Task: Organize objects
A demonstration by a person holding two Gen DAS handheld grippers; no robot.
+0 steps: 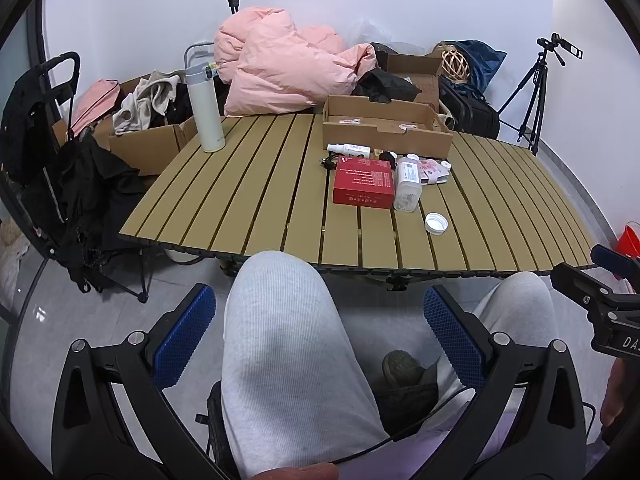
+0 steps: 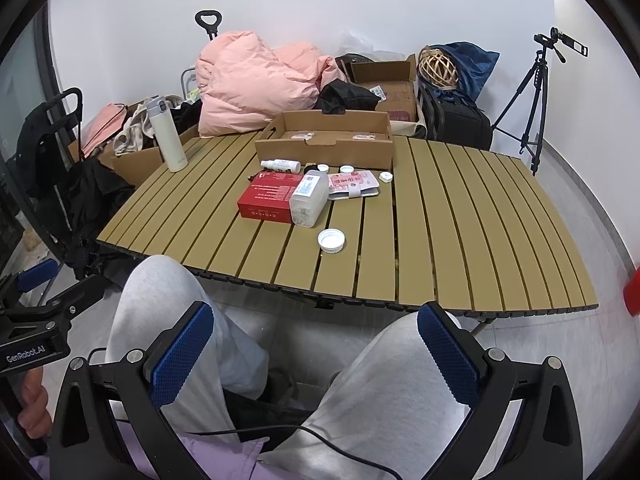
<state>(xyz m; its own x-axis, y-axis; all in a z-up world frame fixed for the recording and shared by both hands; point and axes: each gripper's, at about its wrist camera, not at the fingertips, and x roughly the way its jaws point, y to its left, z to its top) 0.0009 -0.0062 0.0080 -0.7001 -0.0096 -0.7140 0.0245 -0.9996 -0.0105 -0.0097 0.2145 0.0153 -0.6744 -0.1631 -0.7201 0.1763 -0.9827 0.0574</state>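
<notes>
Both the left gripper (image 1: 320, 332) and right gripper (image 2: 316, 344) hang spread wide and empty over the person's knees, short of the slatted table (image 2: 460, 220). Mid-table, a clear bottle (image 2: 310, 200) lies on its side against a red box (image 2: 270, 198), its white lid (image 2: 331, 240) loose nearby, just in front of a cardboard tray (image 2: 324, 148).

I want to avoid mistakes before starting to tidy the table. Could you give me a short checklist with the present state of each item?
1. Left gripper open, empty: ok.
2. Right gripper open, empty: ok.
3. Cardboard tray open and reachable on the slatted table: ok.
4. Clear plastic bottle closed: not ok; it lies on its side against the red box, its white cap apart on the table.
5. Bottle contents secure: cannot tell.
6. Thermos upright, away from the cluster: ok.
</notes>
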